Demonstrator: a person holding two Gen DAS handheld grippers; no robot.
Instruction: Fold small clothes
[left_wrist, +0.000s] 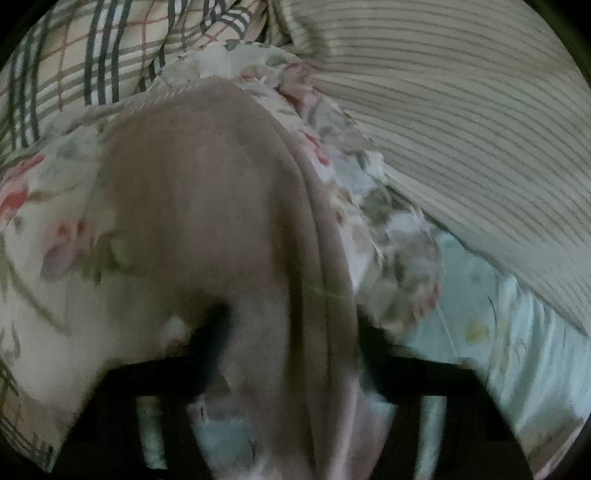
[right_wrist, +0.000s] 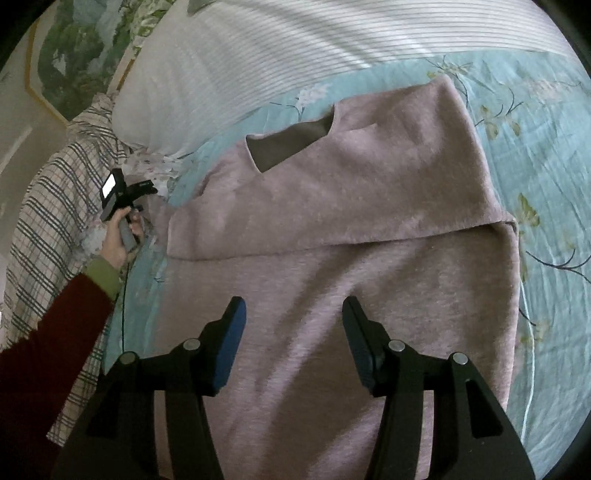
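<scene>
On bed (right_wrist: 535, 155), pink top (right_wrist: 332, 229) half folded. Left gripper (left_wrist: 288, 332) pinches sleeve beside top, ready to fold. Right gripper (right_wrist: 293, 328) wide above top, waiting.

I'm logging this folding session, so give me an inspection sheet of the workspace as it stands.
Surface: light blue floral bedsheet, wrinkled.
Job's things: pink garment, upper part folded over lower, neck opening showing.
Clutter: striped pillow; plaid cloth; floral fabric.
Grippers: right claw open above the garment; left claw with pink cloth between its fingers, blurred, closure unclear.
Cables: thin dark cable below the left hand.
Surroundings: framed landscape picture.
</scene>
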